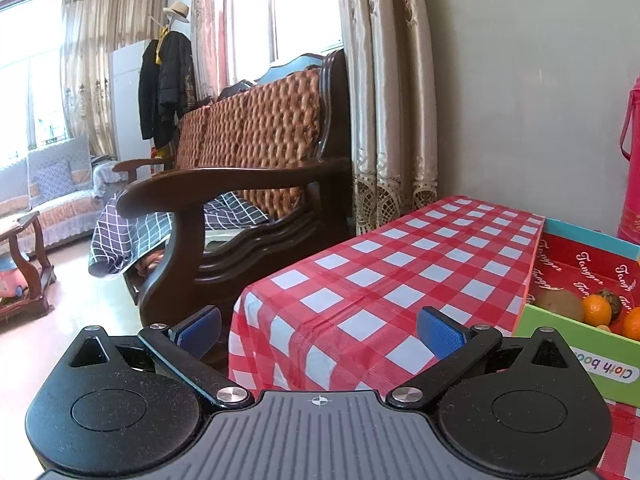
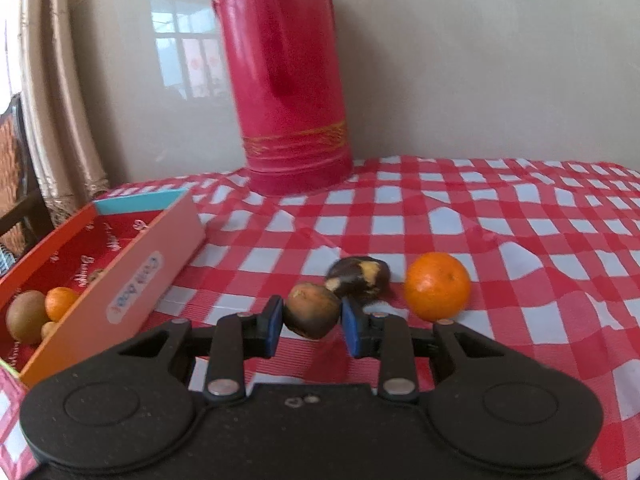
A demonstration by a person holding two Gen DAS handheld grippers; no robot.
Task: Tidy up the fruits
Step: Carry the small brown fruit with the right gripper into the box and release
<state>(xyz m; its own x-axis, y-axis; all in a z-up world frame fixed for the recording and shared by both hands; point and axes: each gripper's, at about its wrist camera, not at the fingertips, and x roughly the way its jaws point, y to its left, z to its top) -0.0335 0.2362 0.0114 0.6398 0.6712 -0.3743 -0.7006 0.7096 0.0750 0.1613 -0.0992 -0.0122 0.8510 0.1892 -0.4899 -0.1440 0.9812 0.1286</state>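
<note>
My right gripper point(image 2: 312, 322) is shut on a small brown fruit point(image 2: 311, 315), held just above the red checked cloth. Beyond it lie a dark, blackened fruit point(image 2: 358, 276) and an orange point(image 2: 437, 285) on the cloth. To the left stands an open cardboard box point(image 2: 132, 276) holding a kiwi point(image 2: 26, 316), an orange point(image 2: 60, 302) and other small fruit. In the left wrist view my left gripper point(image 1: 318, 330) is open and empty over the table's left corner; the box point(image 1: 576, 356) sits at its right, with a kiwi point(image 1: 559, 303) and oranges point(image 1: 596, 310) inside.
A tall red thermos point(image 2: 286, 80) stands at the back of the table against the wall. A wooden armchair point(image 1: 248, 176) with a woven back stands left of the table, next to the curtains point(image 1: 384, 92). The table's edge point(image 1: 240, 312) drops off at the left.
</note>
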